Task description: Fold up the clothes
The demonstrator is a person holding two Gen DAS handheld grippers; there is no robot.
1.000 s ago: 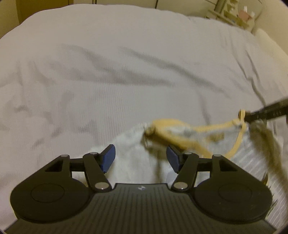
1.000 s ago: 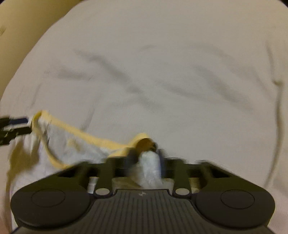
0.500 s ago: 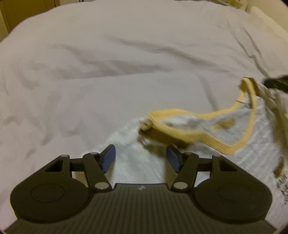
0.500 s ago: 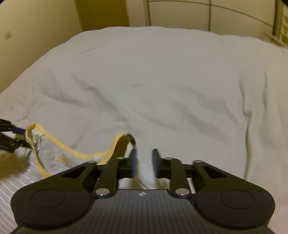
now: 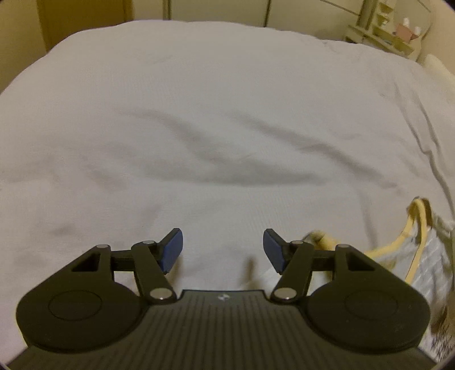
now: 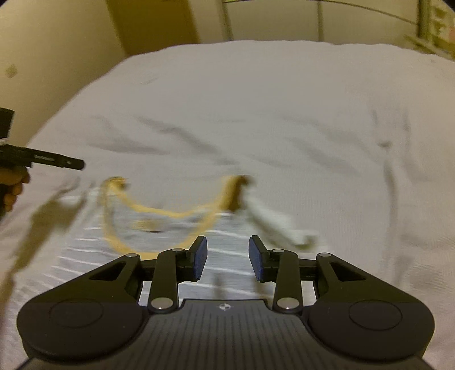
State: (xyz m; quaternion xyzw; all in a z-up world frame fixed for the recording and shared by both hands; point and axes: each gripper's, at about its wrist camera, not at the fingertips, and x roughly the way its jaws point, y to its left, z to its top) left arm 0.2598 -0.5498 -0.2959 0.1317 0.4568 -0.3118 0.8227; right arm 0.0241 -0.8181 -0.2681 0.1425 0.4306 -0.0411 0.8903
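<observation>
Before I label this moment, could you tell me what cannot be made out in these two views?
- Garment, right wrist view: motion blur hides its type and how it lies.
- Garment, left wrist view: cut off by the right edge and partly behind the left gripper.
- Shelf items, left wrist view: too small.
- Hand, right wrist view: cut off by the left edge.

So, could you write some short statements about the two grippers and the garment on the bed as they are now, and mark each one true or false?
1. The left gripper is open and holds nothing. True.
2. The right gripper is shut on the garment's yellow trim. False: it is open, and the garment lies on the bed in front of it.
3. The garment has yellow trim at its neck opening. True.
4. The garment is folded into a neat square. False: it lies spread out and loose.
5. The bed cover is dark blue. False: it is pale, with some wrinkles.
</observation>
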